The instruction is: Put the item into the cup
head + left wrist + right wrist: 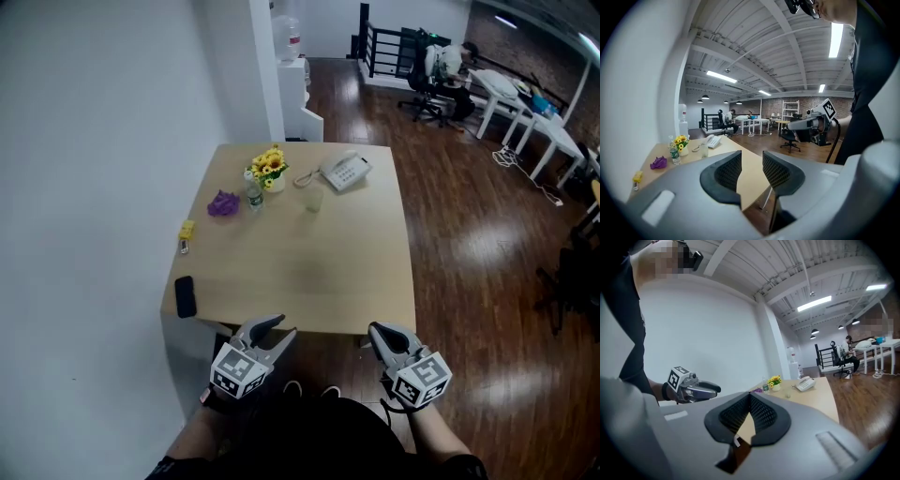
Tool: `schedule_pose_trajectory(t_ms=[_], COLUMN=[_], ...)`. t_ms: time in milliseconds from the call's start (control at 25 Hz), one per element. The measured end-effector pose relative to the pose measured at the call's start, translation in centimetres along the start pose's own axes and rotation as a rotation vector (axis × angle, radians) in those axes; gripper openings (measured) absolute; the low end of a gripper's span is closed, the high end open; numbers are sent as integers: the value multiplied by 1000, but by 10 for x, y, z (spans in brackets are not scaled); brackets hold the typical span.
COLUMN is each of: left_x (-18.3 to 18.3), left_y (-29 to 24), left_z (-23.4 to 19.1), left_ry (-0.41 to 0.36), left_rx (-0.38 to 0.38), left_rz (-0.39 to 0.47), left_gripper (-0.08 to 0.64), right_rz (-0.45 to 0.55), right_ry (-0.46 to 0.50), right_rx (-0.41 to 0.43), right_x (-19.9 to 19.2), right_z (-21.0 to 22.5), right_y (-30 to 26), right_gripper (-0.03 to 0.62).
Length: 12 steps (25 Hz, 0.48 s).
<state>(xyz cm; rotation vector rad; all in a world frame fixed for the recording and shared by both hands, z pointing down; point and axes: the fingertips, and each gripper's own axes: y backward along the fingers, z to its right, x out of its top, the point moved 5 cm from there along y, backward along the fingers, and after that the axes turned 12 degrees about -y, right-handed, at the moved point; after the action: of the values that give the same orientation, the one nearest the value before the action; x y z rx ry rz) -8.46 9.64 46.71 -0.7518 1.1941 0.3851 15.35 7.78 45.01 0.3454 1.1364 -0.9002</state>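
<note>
Left hand-held gripper [284,327] hung with its jaws apart and empty; the right hand-held gripper [376,332] was closed on nothing. Both were at the desk's [309,272] near edge, well short of the cup [313,200]. No pickup had begun. The likely item, a purple item [223,203], lay left of the cup, so the next move called for a long forward reach.

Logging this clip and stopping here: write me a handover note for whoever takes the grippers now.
Grippers: left gripper open, empty; right gripper shut, empty; both hover off the near edge of the table.
Things: cup at the far side near the telephone; purple item and yellow item to its left.
Done: nothing gripped.
Left: grasp an item, drop it into the cup.
</note>
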Motion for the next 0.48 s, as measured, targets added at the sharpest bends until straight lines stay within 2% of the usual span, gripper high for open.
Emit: schedule_pose_trajectory(t_ms=[160,480], left_x=[4,-5], left_y=[9,31], left_z=[-2,-15], left_ry=[-32,-34], left_rx=[7,-1], left_rz=[5,11], left_gripper=[141,143], right_rz=[12,36], right_ry=[4,25], right_rx=[5,0], right_x=[0,6], right_z=[-10,-36], right_y=[0,-12], right_gripper=[8,8])
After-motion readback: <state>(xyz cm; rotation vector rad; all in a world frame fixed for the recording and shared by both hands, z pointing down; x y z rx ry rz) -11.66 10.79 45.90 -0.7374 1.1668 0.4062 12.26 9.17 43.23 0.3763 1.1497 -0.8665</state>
